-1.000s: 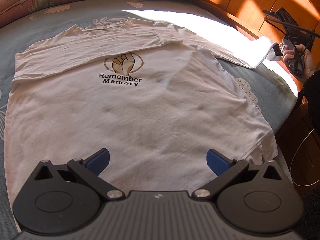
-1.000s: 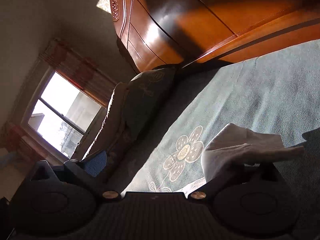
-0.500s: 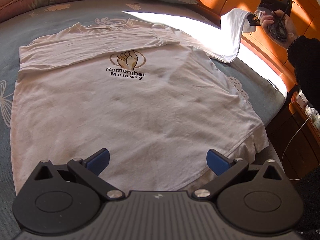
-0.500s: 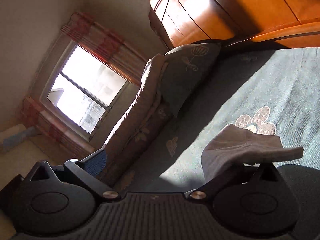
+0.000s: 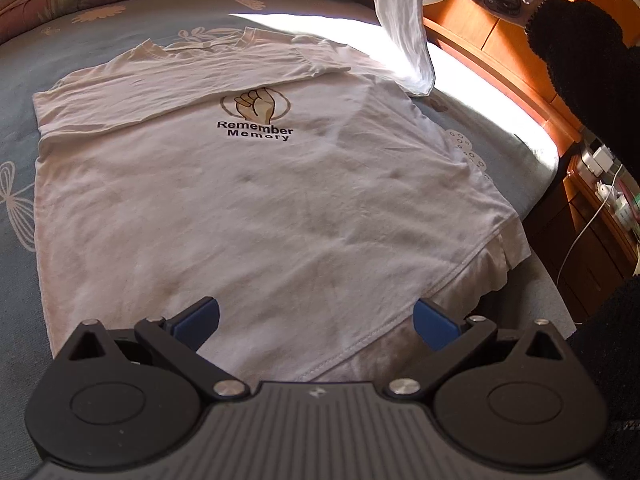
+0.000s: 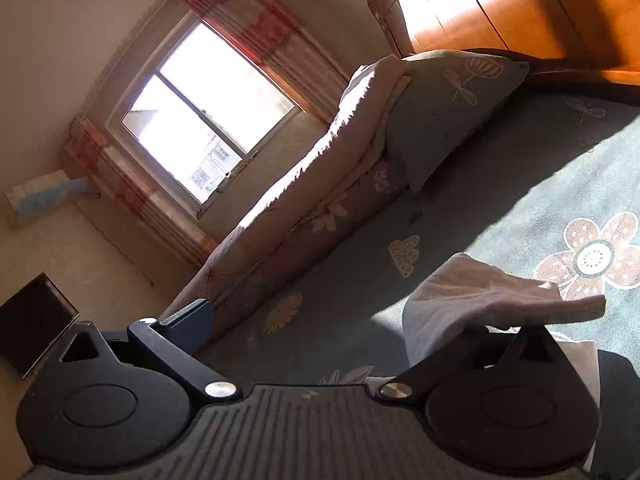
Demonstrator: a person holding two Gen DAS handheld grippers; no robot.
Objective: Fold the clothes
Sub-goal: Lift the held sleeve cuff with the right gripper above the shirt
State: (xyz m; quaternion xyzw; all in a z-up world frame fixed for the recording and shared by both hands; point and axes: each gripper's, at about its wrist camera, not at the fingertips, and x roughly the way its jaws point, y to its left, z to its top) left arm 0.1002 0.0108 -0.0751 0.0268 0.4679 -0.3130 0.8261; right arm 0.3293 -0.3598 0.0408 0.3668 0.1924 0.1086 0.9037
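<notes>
white T-shirt (image 5: 248,200) spread flat on bed (image 5: 516,148), print up | left tongs (image 5: 316,320) gaping wide above hem, holding nothing | right tongs (image 6: 320,316) spread apart, sleeve (image 5: 404,20) draped over one finger, raised near headboard (image 5: 480,36)

Right gripper (image 6: 316,320) tilted, its fingers (image 6: 192,322) spread wide, white sleeve cloth (image 6: 480,296) draped over the right-hand one, above grey floral bedspread (image 6: 520,208); pillow (image 6: 444,108), rolled quilt (image 6: 304,200), sunlit window (image 6: 200,116) beyond.
</notes>
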